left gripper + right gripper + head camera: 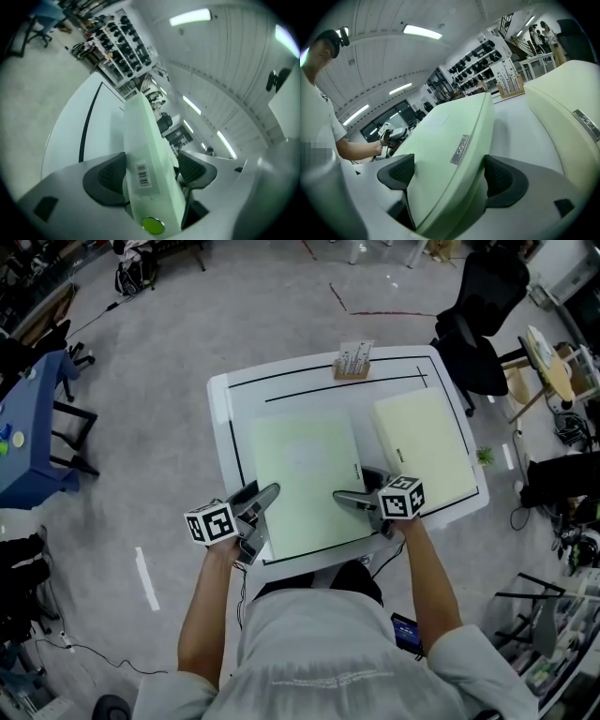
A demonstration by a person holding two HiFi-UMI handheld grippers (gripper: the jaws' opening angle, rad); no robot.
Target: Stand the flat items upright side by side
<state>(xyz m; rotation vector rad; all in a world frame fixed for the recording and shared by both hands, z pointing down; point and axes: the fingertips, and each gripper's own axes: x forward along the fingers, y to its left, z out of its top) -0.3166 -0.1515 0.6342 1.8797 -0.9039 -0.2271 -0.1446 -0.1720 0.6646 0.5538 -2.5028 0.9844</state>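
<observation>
Two pale green flat cases lie on the white table (234, 399). The nearer case (305, 484) is held at both sides. My left gripper (262, 491) clamps its left edge; in the left gripper view the edge (145, 140) with a barcode label runs between the pads of that gripper (150, 171). My right gripper (354, 486) is closed across its right edge, and the case (450, 140) fills the gap of the right gripper (450, 173) with a pad on either face. The second case (427, 451) lies flat to the right, apart from both grippers, and shows as the second case (567, 103) beside the held one.
A small wooden holder (352, 362) with cards stands at the table's far edge. Black lines mark a frame on the tabletop. A black office chair (483, 324) is beyond the far right corner. A blue table (28, 427) stands to the left.
</observation>
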